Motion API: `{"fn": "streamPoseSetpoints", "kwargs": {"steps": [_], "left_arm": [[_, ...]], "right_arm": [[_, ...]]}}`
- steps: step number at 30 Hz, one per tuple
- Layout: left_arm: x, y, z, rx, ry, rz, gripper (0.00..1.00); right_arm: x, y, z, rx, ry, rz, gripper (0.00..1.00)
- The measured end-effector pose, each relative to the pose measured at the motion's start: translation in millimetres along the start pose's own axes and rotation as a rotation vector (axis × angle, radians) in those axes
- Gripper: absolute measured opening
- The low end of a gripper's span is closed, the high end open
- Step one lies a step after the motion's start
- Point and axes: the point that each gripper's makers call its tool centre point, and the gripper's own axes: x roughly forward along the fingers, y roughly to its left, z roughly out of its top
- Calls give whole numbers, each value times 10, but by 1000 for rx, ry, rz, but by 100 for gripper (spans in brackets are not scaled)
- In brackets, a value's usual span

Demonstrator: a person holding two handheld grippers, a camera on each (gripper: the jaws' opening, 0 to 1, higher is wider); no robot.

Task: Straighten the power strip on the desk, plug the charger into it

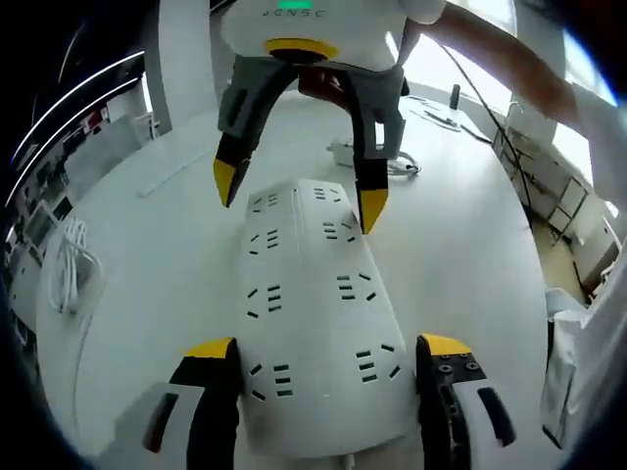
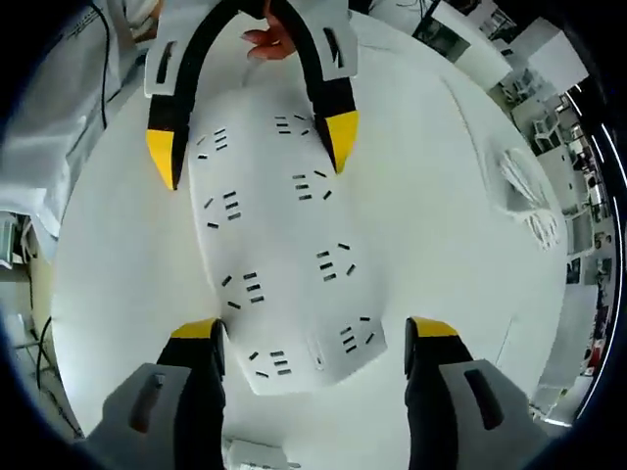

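A wide white power strip [image 1: 313, 313] with several socket groups lies flat on the white desk [image 1: 176, 235]. My left gripper [image 1: 328, 346] stands open with one jaw on each side of the strip's near end. At the far end my right gripper [image 1: 299, 194] hovers open over the strip, yellow tips pointing down. In the right gripper view the power strip [image 2: 284, 245] runs between my right gripper [image 2: 313, 328] and my left gripper [image 2: 250, 142], both astride it. A small white charger [image 1: 343, 152] with its cable [image 1: 402, 166] lies on the desk beyond the strip.
A coiled white cable [image 1: 69, 264] lies near the desk's edge; the coiled cable [image 2: 529, 196] is off to the right in the right gripper view. A person's hand [image 2: 274, 39] holds the left gripper. A sleeve [image 2: 59, 108] and shelving [image 1: 568, 206] border the desk.
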Motion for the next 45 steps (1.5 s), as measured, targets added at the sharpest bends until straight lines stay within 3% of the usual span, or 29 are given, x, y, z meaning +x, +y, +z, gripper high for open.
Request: {"fn": "streamPoseSetpoints", "kwargs": {"steps": [4,9,20,45], "left_arm": [[2,-13,1,1,-7,-4,75],[5,-19,1,3,-7,-5,75],[9,-16,1,8,-1,-6,75],[14,-15,13,85,18,-62,75]], "right_arm": [[11,1,16,-12,0,16,74],[27,71,23,-31,-5,68,66],[61,106,29,-58,7,129,65],[28,189,-18,45,4,108,65]]}}
